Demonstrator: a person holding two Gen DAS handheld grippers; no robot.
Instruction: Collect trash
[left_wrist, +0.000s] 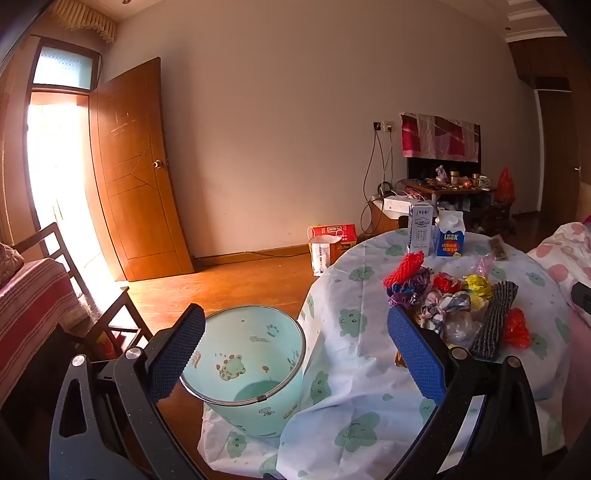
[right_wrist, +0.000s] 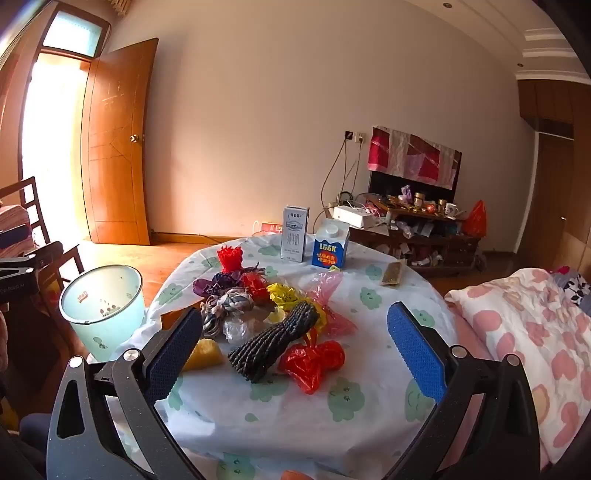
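Observation:
A pile of trash lies on the round table (right_wrist: 295, 398): a red plastic bag (right_wrist: 314, 360), a black foam net (right_wrist: 275, 341), a yellow wrapper (right_wrist: 284, 293), a red foam net (right_wrist: 229, 256), a knotted cloth scrap (right_wrist: 231, 302) and purple wrappers. The pile also shows in the left wrist view (left_wrist: 458, 302). A mint green trash bin (left_wrist: 251, 365) stands on the floor left of the table; it shows in the right wrist view too (right_wrist: 105, 306). My left gripper (left_wrist: 295, 339) is open above the bin and table edge. My right gripper (right_wrist: 295, 332) is open, just before the pile.
Two milk cartons, white (right_wrist: 294, 233) and blue (right_wrist: 330, 246), stand at the table's far side, with a small flat packet (right_wrist: 392, 274) to the right. A bed with a pink quilt (right_wrist: 524, 332) is at right. A chair (left_wrist: 55, 295) and open door (left_wrist: 136, 166) are at left.

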